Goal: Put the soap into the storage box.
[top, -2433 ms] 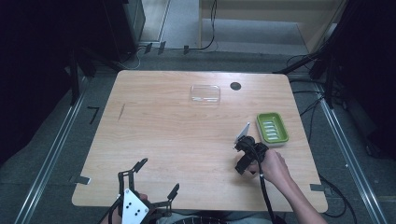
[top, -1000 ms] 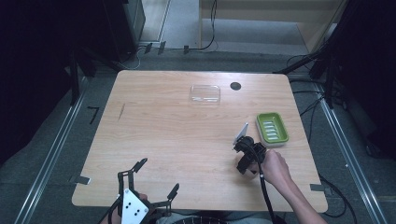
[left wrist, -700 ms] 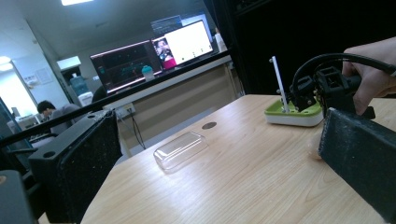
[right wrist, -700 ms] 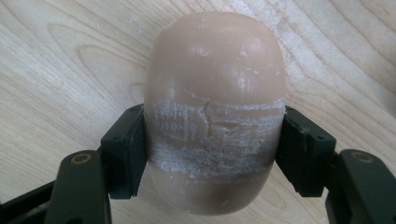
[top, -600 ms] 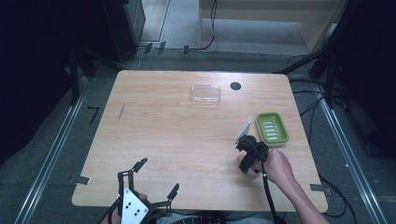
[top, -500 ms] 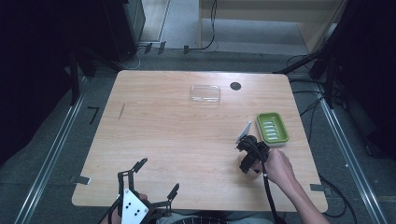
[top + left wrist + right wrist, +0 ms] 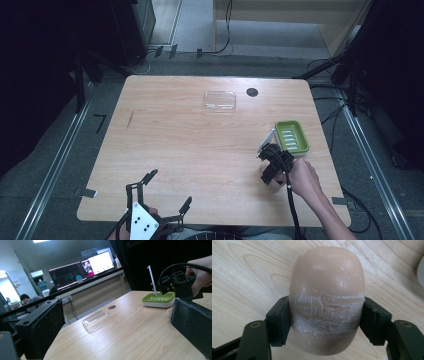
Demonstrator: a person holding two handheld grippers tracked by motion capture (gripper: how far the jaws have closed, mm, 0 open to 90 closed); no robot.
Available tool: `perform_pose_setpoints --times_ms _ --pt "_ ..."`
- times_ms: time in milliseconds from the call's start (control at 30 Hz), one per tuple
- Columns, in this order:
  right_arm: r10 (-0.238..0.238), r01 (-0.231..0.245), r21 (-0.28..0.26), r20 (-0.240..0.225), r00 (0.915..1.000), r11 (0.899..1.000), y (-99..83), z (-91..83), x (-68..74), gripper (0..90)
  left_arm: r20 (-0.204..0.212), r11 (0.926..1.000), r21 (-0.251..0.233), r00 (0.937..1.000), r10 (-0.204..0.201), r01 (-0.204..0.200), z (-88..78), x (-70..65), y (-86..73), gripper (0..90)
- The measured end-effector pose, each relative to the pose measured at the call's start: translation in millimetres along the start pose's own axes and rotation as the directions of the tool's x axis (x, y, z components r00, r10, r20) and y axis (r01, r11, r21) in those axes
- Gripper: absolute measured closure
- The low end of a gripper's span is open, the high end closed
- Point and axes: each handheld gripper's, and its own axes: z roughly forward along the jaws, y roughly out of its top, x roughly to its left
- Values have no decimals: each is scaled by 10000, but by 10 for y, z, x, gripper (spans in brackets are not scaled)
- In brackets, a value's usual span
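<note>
A tan oval soap bar point(image 7: 327, 302), scuffed white across its middle, lies over the wooden table point(image 7: 190, 145). My right gripper point(image 7: 325, 322) is shut on it, one black jaw pressed to each side. In the high view the right gripper point(image 7: 272, 162) is just left of and in front of a green soap dish point(image 7: 292, 138), with a hand behind it. My left gripper point(image 7: 168, 189) rests at the table's near edge, open with nothing between its jaws. The left gripper view point(image 7: 116, 327) shows the same wide gap, with the soap dish point(image 7: 158, 299) far off.
A clear plastic lid point(image 7: 219, 101) lies at the table's far middle, with a small black disc point(image 7: 252, 92) to its right. Both also appear in the left gripper view, the lid point(image 7: 96, 320) and the disc point(image 7: 111, 307). Monitors and a desk stand beyond the table.
My right gripper, with the soap bar in it, has shifted slightly right toward the green soap dish. The left gripper has stayed still.
</note>
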Motion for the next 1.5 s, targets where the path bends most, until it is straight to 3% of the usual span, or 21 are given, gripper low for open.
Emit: perform_pose_setpoints --times_ms 733,1500 --pt "534 -535 98 30 9986 9985 -129 -28 -265 334 4 10000 7 10000 4 -4 1 0 0 0" --pt "1314 -1314 107 42 9913 9913 -267 -49 -537 334 4 10000 5 10000 8 -8 2 -1 0 0"
